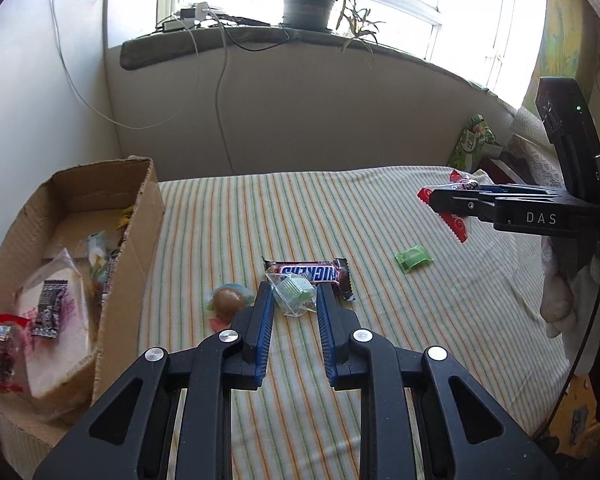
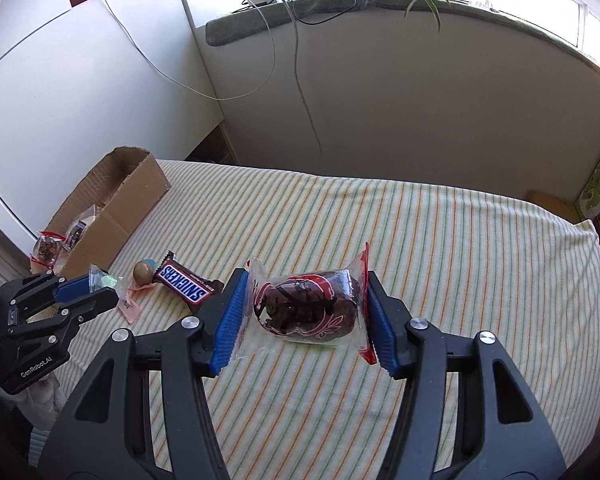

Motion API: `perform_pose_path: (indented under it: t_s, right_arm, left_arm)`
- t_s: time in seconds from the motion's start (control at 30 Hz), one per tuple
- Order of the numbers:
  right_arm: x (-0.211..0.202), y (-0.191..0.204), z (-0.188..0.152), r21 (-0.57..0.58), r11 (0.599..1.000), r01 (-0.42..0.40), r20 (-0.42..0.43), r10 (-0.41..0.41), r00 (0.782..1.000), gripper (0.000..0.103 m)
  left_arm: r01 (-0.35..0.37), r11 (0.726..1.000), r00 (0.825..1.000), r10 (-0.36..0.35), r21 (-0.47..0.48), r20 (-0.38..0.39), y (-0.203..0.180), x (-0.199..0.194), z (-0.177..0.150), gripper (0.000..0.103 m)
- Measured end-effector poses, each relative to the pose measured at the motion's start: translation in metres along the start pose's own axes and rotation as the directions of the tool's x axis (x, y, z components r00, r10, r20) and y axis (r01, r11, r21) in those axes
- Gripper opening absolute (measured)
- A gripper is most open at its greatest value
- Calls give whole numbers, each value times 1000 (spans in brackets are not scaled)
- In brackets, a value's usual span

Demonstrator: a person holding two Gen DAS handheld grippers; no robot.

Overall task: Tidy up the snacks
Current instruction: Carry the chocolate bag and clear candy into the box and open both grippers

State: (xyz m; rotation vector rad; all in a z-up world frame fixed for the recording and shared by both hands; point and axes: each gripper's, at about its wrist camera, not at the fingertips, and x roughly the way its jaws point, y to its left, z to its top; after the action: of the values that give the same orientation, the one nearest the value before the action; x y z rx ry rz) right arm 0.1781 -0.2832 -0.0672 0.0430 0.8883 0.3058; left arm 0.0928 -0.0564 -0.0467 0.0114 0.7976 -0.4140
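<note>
Your right gripper (image 2: 306,312) has its fingers (image 2: 232,312) pinching a clear-and-red packet (image 2: 306,308) by its two crimped ends, which makes sense: the sealed ends give the blue pads something flat to bite while the dark, rounded snack inside is left unsquashed. In the left wrist view the same packet (image 1: 456,216) hangs clear of the striped cloth, at the right side of the bed (image 1: 380,220), so it looks ready to be carried across.

Your left gripper (image 1: 294,300) is low over the near middle of the bed, fingers (image 1: 262,312) set either side of a small clear packet with a pale green sweet (image 1: 294,294). The pads sit just beside the wrapper; whether they are already pressing it I cannot tell from either view. The wrapper is crinkled, see-through and light, so I'd expect it to slip or fold if you grip only a corner.

Just beyond it lies the Snickers bar (image 1: 310,274), brown wrapper with a blue-and-red name, partly under the clear packet's far edge. To its left is a round brown sweet in a clear wrapper (image 1: 228,300), and further right, well apart, a small green packet (image 1: 413,259).

The cardboard box (image 1: 132,240) stands at the left edge of the bed, open-topped, already holding several wrapped snacks, among them a white packet and a red-trimmed one like yours. That appears to be the collecting place, so the task seems roughly half done.
</note>
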Motion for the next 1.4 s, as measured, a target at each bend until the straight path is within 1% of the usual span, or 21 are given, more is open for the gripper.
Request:
perform_pose_path:
  t_s: [0.2, 0.4, 0.6, 0.77, 1.1, 1.4]
  right_arm:
    - [-4, 37, 15, -59, 998, -30, 23, 31, 999, 59]
    - [6, 75, 31, -118, 991, -55, 28, 58, 998, 59]
    - [20, 115, 47, -173, 981, -92, 24, 97, 995, 59]
    - [31, 148, 60, -213, 968, -131, 15, 137, 990, 59]
    - [57, 203, 72, -288, 941, -179, -18, 181, 983, 59]
    - [80, 233, 69, -325, 922, -208, -63, 199, 978, 59]
  left_arm:
    - [-50, 998, 998, 52, -37, 37, 29, -16, 3, 20]
    - [-98, 992, 993, 103, -80, 61, 57, -30, 3, 20]
    - [-154, 982, 983, 163, -112, 81, 86, -41, 6, 20]
    - [-193, 970, 976, 205, -145, 77, 111, -45, 7, 20]
    - [-229, 954, 967, 246, -193, 70, 145, -46, 10, 20]
    - [-250, 943, 961, 269, -218, 63, 162, -45, 12, 20]
